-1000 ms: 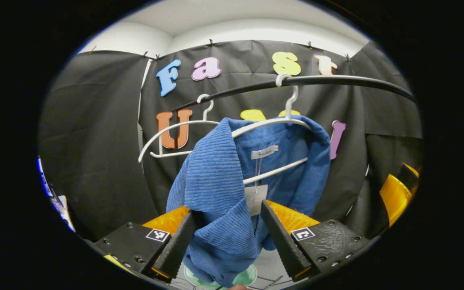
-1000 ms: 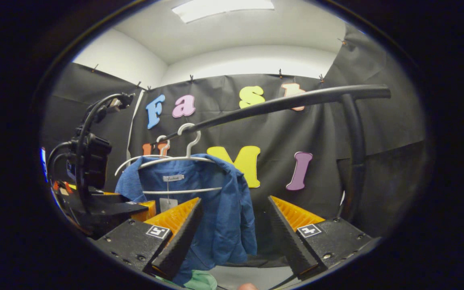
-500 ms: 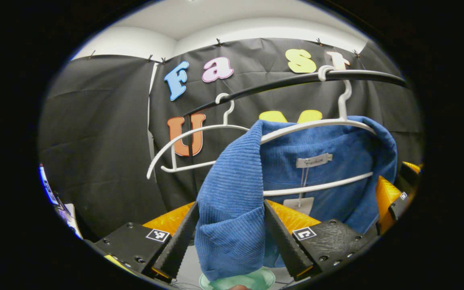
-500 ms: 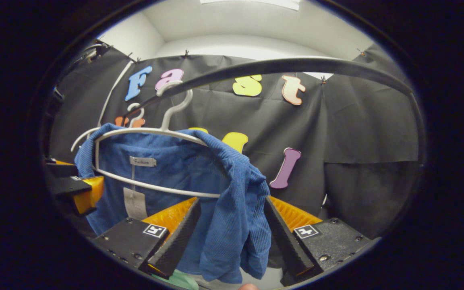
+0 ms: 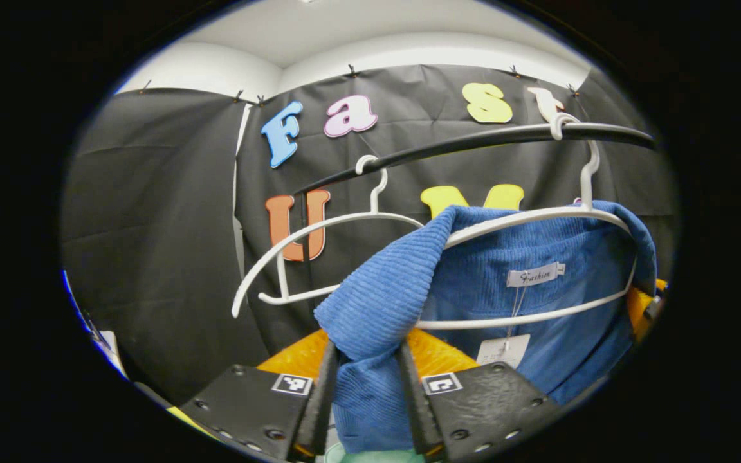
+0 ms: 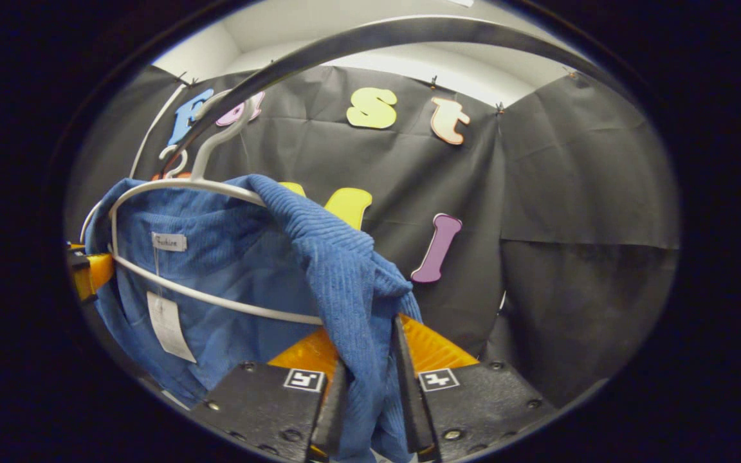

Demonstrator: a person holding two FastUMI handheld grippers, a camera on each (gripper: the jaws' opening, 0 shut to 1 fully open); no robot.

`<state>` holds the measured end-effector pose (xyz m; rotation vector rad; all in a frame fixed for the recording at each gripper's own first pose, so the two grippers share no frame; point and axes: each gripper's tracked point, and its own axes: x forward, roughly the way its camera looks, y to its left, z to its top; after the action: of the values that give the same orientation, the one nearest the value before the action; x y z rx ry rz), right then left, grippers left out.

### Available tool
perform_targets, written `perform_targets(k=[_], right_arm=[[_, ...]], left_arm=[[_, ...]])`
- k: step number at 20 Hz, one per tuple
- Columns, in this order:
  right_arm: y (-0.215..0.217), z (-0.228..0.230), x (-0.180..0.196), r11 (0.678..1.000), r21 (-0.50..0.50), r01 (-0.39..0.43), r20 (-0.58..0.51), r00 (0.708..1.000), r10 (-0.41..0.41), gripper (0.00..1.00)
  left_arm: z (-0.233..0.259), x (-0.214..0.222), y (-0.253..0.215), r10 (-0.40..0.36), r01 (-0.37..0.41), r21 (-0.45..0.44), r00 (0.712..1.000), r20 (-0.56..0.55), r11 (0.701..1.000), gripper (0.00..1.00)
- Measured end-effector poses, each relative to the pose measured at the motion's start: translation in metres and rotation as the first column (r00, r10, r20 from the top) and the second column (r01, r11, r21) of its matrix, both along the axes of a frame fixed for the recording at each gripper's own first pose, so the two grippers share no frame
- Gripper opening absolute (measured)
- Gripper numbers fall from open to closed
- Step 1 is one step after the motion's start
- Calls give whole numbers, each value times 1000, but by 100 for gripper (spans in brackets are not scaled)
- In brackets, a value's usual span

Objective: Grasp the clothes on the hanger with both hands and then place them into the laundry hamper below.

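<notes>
My left gripper (image 5: pixel 365 392) clamped on blue garment (image 5: pixel 383 302) at one shoulder, right gripper (image 6: pixel 365 392) clamped on other. Garment hangs on white hanger (image 5: pixel 538 218) on black rail (image 5: pixel 473 138). Grasp looks done; lifting off, lowering into hamper remain.

Blue ribbed shirt (image 5: pixel 512 302); white hanger (image 5: pixel 538 222); black rail (image 5: pixel 473 138); black-orange tongs (image 5: pixel 365 392).

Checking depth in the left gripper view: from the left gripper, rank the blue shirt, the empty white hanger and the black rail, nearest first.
1. Blue shirt: clamped between the left gripper fingers.
2. Empty white hanger: behind, up-left.
3. Black rail: highest, overhead.
</notes>
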<state>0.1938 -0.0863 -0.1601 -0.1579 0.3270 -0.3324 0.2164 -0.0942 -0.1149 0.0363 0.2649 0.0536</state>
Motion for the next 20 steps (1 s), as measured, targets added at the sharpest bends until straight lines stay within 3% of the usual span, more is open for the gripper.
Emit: perform_targets(k=[1, 4, 10, 15, 20], right_arm=[[-1, 0, -1, 1000, 5, -2, 1, 1000, 2, 24], [-1, 6, -10, 1000, 11, -7, -5, 1000, 7, 13], [0, 27, -35, 998, -67, -8, -35, 999, 6, 9], [0, 48, -52, 997, -66, -28, -37, 999, 26, 8], [9, 55, -70, 997, -21, -73, -53, 996, 72, 8]], left_arm=[[1, -2, 5, 6, -6, 4, 1000, 6, 1000, 37], [8, -3, 10, -46, 46, -9, 999, 3, 999, 11], [41, -1, 34, -153, 153, -6, 988, 22, 988, 11], [81, -3, 48, -261, 262, 4, 964, 44, 965, 15], [107, -11, 50, -410, 406, -158, 912, 9, 900, 11]])
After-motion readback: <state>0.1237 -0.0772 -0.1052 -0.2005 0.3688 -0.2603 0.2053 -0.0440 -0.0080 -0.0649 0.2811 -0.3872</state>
